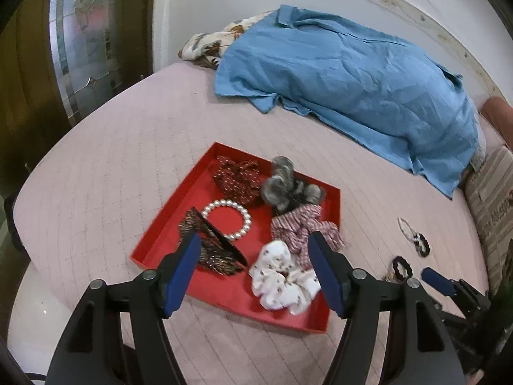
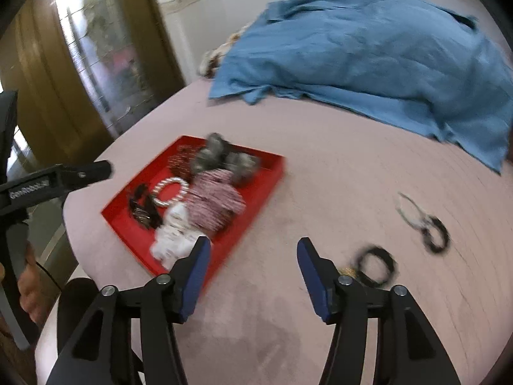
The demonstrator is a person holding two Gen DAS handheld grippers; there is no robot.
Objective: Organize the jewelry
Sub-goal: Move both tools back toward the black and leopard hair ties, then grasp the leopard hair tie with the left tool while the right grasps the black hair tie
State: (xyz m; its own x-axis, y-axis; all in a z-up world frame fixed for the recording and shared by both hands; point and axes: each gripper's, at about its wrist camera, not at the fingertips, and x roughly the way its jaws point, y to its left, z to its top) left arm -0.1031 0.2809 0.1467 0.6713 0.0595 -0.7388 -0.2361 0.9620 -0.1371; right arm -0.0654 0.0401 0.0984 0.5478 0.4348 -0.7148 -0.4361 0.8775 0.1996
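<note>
A red tray [image 1: 166, 227] [image 2: 256, 192] lies on the pink bed. It holds a pearl bracelet [image 1: 245, 221] [image 2: 170, 191], a dark red scrunchie [image 1: 237, 176], a grey furry scrunchie [image 1: 282, 183] [image 2: 211, 157], a striped scrunchie [image 1: 301, 227] [image 2: 214, 202], a white scrunchie [image 1: 282, 279] [image 2: 173, 234] and a dark hair clip [image 1: 221, 243] [image 2: 142, 210]. My left gripper [image 1: 253, 243] is open and empty above the tray's near side. My right gripper [image 2: 253, 247] is open and empty over the bed, right of the tray. Two black hair ties [image 2: 378, 264] [image 2: 433, 229] lie on the bed to its right.
A blue cloth [image 1: 352, 77] [image 2: 368, 54] covers a pillow at the back of the bed. The pink bed cover [image 1: 112, 147] [image 2: 336, 192] ends at a rounded edge on the left. A cushion [image 1: 493, 192] lies at the right.
</note>
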